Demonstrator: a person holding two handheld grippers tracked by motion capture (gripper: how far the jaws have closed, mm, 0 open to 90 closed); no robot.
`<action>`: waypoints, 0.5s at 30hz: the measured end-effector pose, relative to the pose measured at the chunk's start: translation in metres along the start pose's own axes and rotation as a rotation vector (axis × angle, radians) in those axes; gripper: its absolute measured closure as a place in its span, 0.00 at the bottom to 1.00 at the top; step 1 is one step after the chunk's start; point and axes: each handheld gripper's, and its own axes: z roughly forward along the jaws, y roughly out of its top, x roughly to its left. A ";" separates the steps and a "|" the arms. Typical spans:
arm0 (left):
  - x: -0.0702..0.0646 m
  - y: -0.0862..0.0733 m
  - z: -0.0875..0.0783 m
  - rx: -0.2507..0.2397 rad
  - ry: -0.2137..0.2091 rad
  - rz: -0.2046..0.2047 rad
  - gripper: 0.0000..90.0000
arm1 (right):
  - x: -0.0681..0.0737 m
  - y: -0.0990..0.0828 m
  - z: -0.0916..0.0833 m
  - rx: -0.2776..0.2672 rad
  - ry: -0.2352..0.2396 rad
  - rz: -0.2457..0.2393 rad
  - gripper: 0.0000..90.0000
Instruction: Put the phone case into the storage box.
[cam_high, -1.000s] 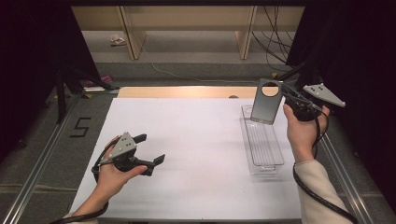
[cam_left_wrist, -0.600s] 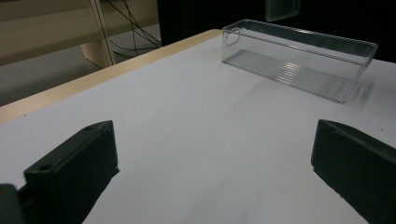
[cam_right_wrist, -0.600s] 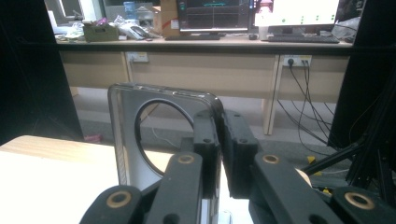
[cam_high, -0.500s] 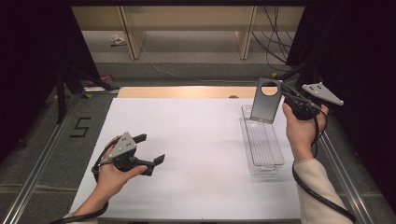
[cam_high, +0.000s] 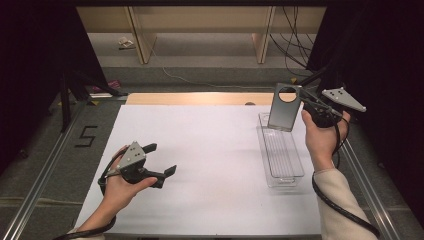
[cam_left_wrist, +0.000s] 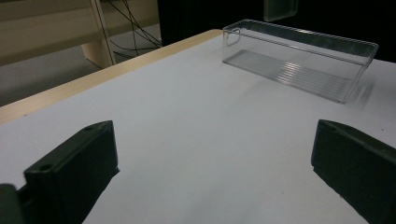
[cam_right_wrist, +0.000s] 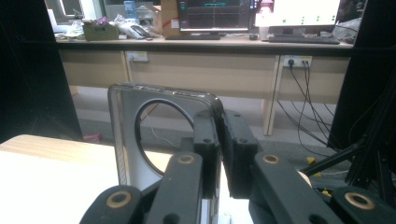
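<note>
White desk (cam_high: 210, 150) fills mid-frame of the high view, bare wood strip (cam_high: 195, 98) along its upper edge; handwritten "5" (cam_high: 86, 136) on the grey floor mat at left; aluminium rail (cam_high: 40, 175) runs down lower left; cables (cam_high: 295, 30) hang at upper right; right gripper view: monitors (cam_right_wrist: 261, 11) along the top, wall socket (cam_right_wrist: 296, 61) at right, cardboard box (cam_right_wrist: 99, 31) upper left.

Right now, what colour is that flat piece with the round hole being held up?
Grey, the flat piece shows best in the high view.
</note>
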 end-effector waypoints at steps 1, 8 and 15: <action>0.000 0.000 0.000 0.000 0.001 -0.001 0.00 | 0.000 0.000 0.000 -0.001 0.000 -0.001 0.95; 0.000 0.000 0.000 -0.001 0.003 -0.002 0.00 | 0.000 0.001 0.002 -0.004 0.000 0.001 0.95; 0.000 0.000 0.000 0.001 0.002 -0.001 0.00 | 0.000 0.000 0.006 -0.001 0.001 -0.002 0.95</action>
